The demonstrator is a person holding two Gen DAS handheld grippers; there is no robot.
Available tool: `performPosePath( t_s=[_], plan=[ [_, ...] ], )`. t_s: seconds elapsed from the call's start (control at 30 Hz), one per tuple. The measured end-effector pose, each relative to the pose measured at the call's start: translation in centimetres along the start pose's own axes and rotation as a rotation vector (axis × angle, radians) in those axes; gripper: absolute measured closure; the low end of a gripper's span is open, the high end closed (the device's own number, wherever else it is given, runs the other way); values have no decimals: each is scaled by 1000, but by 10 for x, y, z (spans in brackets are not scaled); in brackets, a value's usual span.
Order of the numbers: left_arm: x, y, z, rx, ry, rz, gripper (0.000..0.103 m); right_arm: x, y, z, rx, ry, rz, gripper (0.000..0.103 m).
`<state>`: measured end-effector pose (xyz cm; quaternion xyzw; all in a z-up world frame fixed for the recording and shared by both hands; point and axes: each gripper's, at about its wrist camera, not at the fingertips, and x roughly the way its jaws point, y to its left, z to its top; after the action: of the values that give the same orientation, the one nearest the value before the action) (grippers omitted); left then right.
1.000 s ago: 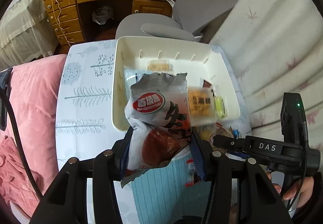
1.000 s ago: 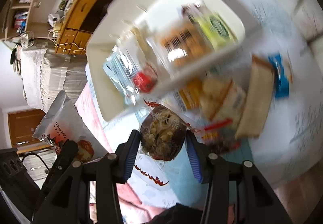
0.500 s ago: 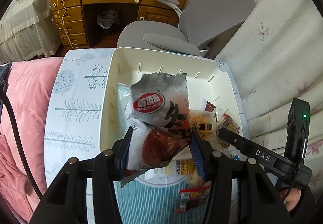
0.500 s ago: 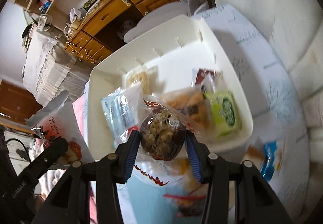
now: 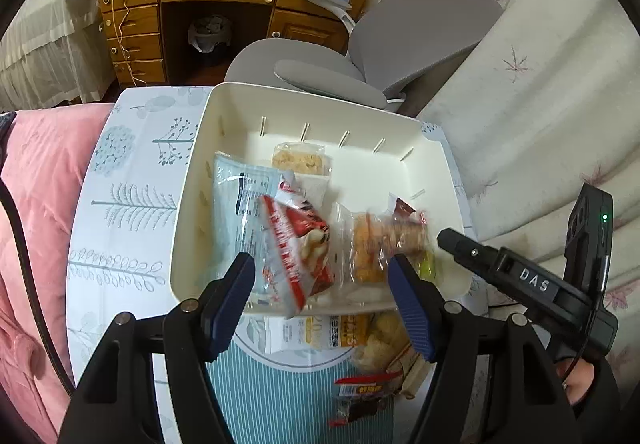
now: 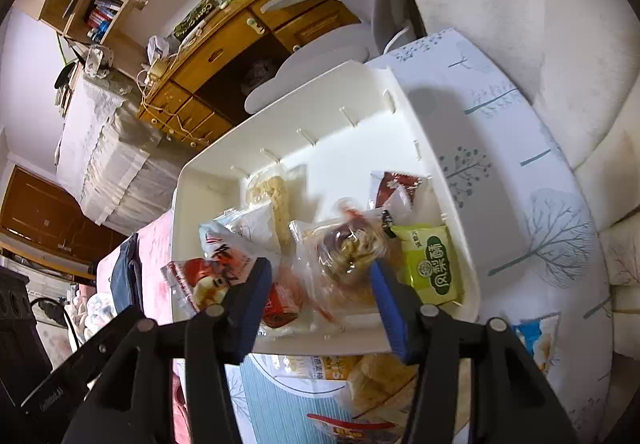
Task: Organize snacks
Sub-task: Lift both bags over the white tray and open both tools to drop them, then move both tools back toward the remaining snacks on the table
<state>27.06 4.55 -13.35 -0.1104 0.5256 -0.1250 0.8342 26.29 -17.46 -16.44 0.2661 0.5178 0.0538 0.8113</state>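
A cream storage bin [image 5: 436, 164] [image 6: 460, 212] sits on the tree-print tablecloth and holds several snack packets. My left gripper [image 5: 322, 304] is open and empty above the bin's near rim. A red-and-white packet [image 5: 296, 248] [image 6: 212, 276] lies in the bin just beyond it. My right gripper [image 6: 320, 304] is open and empty too. A clear-wrapped round pastry [image 6: 352, 248] [image 5: 380, 244] lies in the bin past its fingers, blurred. A green packet [image 6: 432, 264], a pale blue packet [image 5: 240, 196] and a clear-wrapped cake [image 5: 300, 162] also lie in the bin.
More snack packets [image 5: 360, 336] [image 6: 360, 376] lie on the cloth in front of the bin. A blue packet [image 6: 536, 340] lies at the right. A pink blanket [image 5: 36, 204] is left of the table. A grey chair [image 5: 400, 40] and a wooden desk [image 5: 200, 4] stand behind.
Both grippers have opened. The left let go of the red-and-white packet and the right let go of the round pastry; both now lie in the bin.
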Motion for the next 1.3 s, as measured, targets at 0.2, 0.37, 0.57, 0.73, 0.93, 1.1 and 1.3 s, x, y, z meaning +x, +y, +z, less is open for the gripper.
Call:
performPosePath(
  t_s=[0.2, 0.37, 0.57, 0.73, 0.93, 1.1, 1.3],
  plan=[
    [-13, 2, -19, 6, 7, -8, 35, -25, -2, -13, -1, -58, 2, 50],
    [-27, 3, -41, 30, 19, -31, 35, -54, -3, -40, 2, -119, -17, 50],
    [-45, 5, -71, 56, 41, -62, 35, -81, -7, -85, 43, -158, -47, 50],
    [-56, 10, -99, 78, 69, -92, 34, -97, -16, -124, 86, -184, -82, 50],
    [-65, 15, -125, 92, 63, -85, 27, -108, -27, -163, 143, -189, -118, 50],
    [-65, 20, -138, 84, 65, -61, 27, -110, -39, -183, 145, -179, -152, 50],
    [-56, 19, -151, 61, 81, -17, 24, -106, -59, -194, 117, -159, -212, 50]
  ],
)
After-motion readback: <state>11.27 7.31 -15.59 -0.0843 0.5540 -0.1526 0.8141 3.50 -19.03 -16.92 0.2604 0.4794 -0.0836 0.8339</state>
